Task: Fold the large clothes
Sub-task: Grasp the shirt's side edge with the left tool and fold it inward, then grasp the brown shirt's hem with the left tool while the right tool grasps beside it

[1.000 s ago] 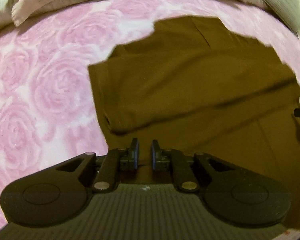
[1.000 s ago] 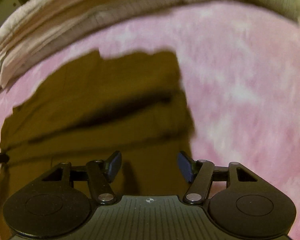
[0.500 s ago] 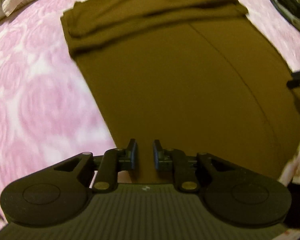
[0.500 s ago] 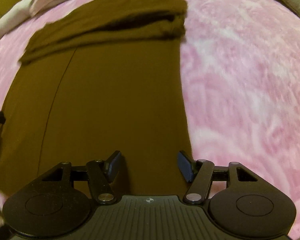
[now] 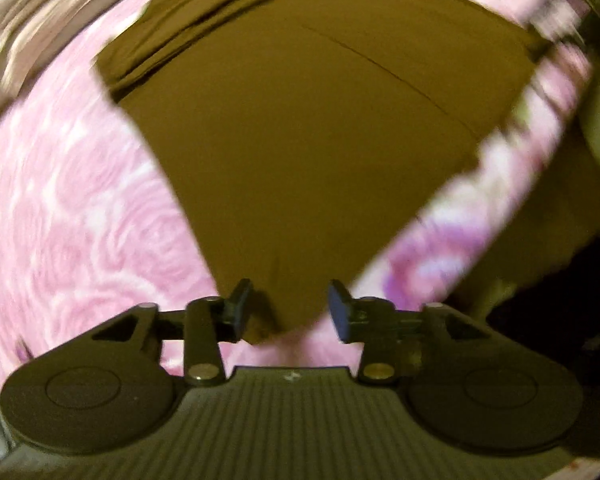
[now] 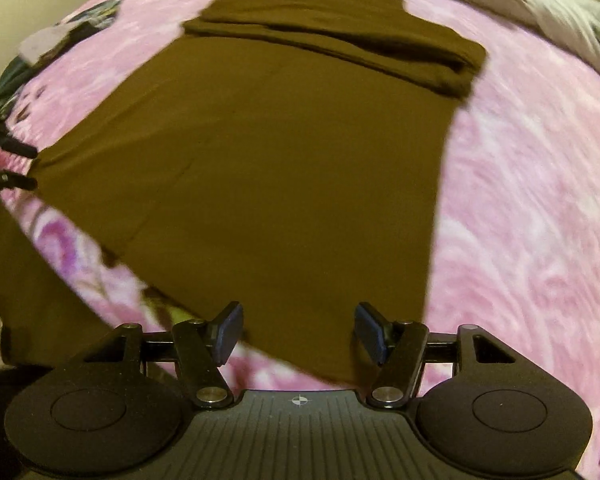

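Note:
A large brown garment [image 5: 320,140] lies spread flat on a pink rose-patterned blanket [image 5: 80,220], with a folded band along its far end [image 6: 340,40]. My left gripper [image 5: 290,310] hangs over the garment's near corner. Its jaws are opening, and the corner lies below the gap with neither pad pressing on it. My right gripper [image 6: 300,332] stands open above the near hem [image 6: 320,352], close to the garment's right edge, holding nothing. In the right wrist view the left gripper [image 6: 24,166] shows at the far left edge of the cloth.
Beige bedding [image 6: 560,12] is piled along the far side of the bed. Dark and pale items [image 6: 72,28] lie on the blanket at far left. The blanket's near edge [image 6: 72,248] drops off to a dark brown floor [image 6: 28,292].
Both grippers have drawn back from the folded far end to the near hem, rolling as they went. The left jaws, nearly shut before, now stand apart. The right jaws stay equally wide.

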`<state>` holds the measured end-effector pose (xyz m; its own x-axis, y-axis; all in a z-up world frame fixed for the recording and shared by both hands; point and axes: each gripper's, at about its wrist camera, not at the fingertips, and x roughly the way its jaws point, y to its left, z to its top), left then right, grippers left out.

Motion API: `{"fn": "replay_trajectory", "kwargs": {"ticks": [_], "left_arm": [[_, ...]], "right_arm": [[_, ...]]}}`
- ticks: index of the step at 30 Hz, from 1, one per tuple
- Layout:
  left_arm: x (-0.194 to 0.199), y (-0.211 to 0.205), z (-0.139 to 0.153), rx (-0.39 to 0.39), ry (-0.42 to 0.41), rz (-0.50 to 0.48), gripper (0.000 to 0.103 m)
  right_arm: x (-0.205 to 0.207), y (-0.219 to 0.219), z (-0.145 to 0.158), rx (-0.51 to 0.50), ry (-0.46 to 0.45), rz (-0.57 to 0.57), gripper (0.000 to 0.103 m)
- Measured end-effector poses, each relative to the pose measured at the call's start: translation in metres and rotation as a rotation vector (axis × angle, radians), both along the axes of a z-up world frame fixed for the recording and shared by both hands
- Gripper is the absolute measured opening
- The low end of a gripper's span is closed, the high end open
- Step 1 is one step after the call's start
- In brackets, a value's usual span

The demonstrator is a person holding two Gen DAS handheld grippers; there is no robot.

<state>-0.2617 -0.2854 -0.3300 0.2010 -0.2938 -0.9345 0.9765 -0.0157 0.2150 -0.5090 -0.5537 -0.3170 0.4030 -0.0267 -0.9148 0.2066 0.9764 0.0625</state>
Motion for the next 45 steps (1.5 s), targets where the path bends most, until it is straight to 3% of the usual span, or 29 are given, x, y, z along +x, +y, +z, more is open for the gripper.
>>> {"fn": "replay_trajectory", "kwargs": {"ticks": [4, 7, 12, 13, 15, 18, 24, 28, 32, 39, 42, 45], "left_arm": [[-0.022, 0.013, -0.029, 0.049, -0.145, -0.196, 0.040], [-0.028, 0.019, -0.044, 0.048, -0.245, -0.291, 0.044], [-0.043, 0.026, -0.052, 0.038, -0.336, -0.445, 0.047], [-0.043, 0.027, -0.051, 0.038, -0.338, -0.456, 0.043], [-0.043, 0.028, -0.047, 0.042, -0.329, -0.440, 0.013], [-0.032, 0.024, -0.030, 0.016, -0.310, -0.368, 0.008], [0.018, 0.000, 0.020, -0.078, -0.036, -0.091, 0.005], [0.052, -0.015, 0.038, -0.120, 0.067, 0.022, 0.004], [0.057, -0.018, 0.041, -0.119, 0.095, 0.017, 0.004], [0.053, -0.013, 0.027, -0.082, 0.103, -0.027, 0.004], [0.055, -0.013, 0.023, -0.082, 0.105, -0.022, 0.004], [0.053, -0.013, 0.019, -0.072, 0.084, -0.045, 0.004]], "right_arm": [[0.005, 0.007, -0.010, -0.013, -0.004, -0.008, 0.060], [0.008, 0.011, -0.014, -0.034, 0.002, 0.012, 0.061], [0.004, 0.019, -0.006, -0.054, 0.008, 0.029, 0.062], [0.005, 0.021, -0.007, -0.058, 0.006, 0.032, 0.062], [0.006, 0.024, -0.003, -0.068, -0.009, 0.041, 0.062], [0.010, 0.035, 0.004, -0.089, -0.040, 0.087, 0.062], [0.023, 0.069, 0.006, -0.124, -0.115, 0.259, 0.073], [0.037, 0.096, -0.005, -0.181, -0.143, 0.366, 0.076], [0.044, 0.108, -0.030, -0.269, -0.110, 0.411, 0.076], [0.019, 0.070, -0.044, -0.378, -0.028, 0.318, 0.075], [0.005, 0.056, -0.046, -0.407, 0.009, 0.336, 0.066], [-0.003, 0.047, -0.043, -0.435, 0.040, 0.372, 0.038]]}}
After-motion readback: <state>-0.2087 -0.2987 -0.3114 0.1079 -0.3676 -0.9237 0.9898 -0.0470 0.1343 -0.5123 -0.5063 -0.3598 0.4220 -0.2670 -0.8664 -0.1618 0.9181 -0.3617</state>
